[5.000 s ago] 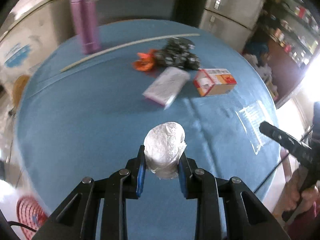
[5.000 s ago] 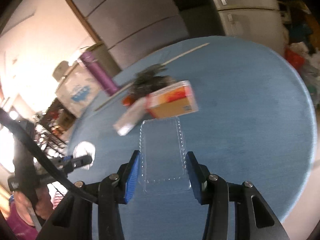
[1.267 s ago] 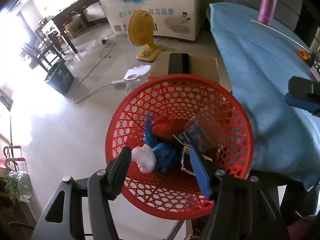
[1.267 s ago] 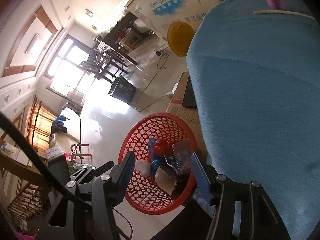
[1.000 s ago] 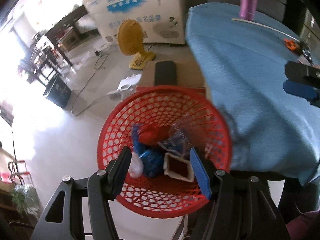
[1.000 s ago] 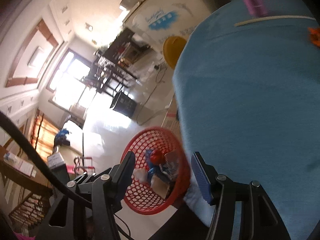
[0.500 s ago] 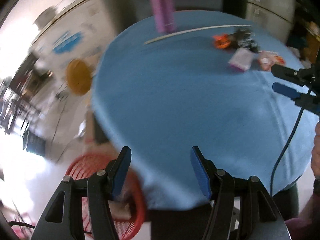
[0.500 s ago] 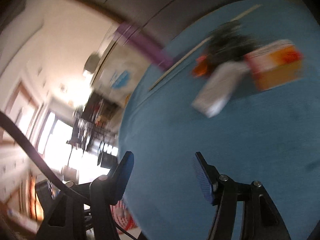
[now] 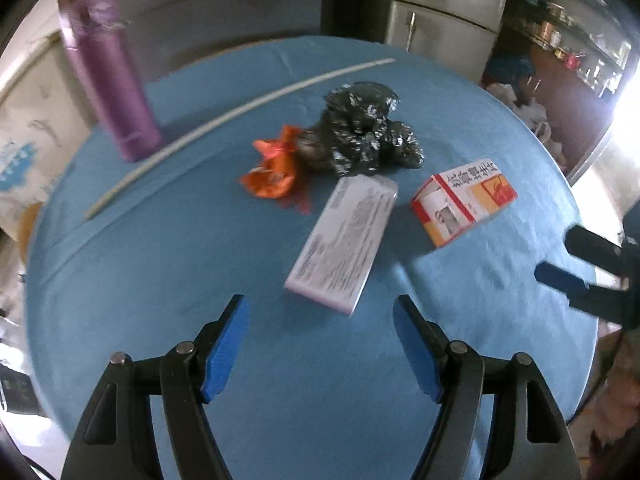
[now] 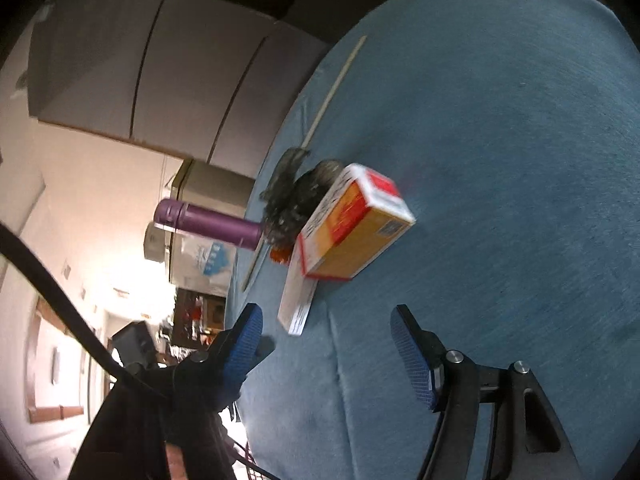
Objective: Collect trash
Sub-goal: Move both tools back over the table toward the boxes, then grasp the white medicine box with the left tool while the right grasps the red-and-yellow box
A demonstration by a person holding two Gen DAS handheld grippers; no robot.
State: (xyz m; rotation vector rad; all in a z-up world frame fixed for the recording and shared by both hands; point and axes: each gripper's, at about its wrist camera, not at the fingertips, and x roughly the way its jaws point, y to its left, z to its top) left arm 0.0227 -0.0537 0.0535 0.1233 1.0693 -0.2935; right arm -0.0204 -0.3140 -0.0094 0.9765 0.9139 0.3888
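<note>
On the round blue table (image 9: 160, 264) lie a flat white-and-pink box (image 9: 344, 240), an orange-and-white carton (image 9: 464, 206), an orange wrapper (image 9: 274, 170) and a crumpled black plastic bag (image 9: 360, 132). My left gripper (image 9: 320, 344) is open and empty, just short of the flat box. My right gripper (image 10: 326, 350) is open and empty, just short of the carton (image 10: 354, 224) and the flat box (image 10: 298, 304). The right gripper also shows at the right edge of the left wrist view (image 9: 576, 268).
A purple flask (image 9: 108, 80) stands at the back left of the table, with a long white stick (image 9: 224, 120) lying beside it. A grey refrigerator (image 9: 444, 12) and shelves stand behind the table. The flask (image 10: 208, 222) also shows in the right wrist view.
Both grippers swung from over the red basket on the floor back over the table. Both stayed open and empty and now face the remaining trash.
</note>
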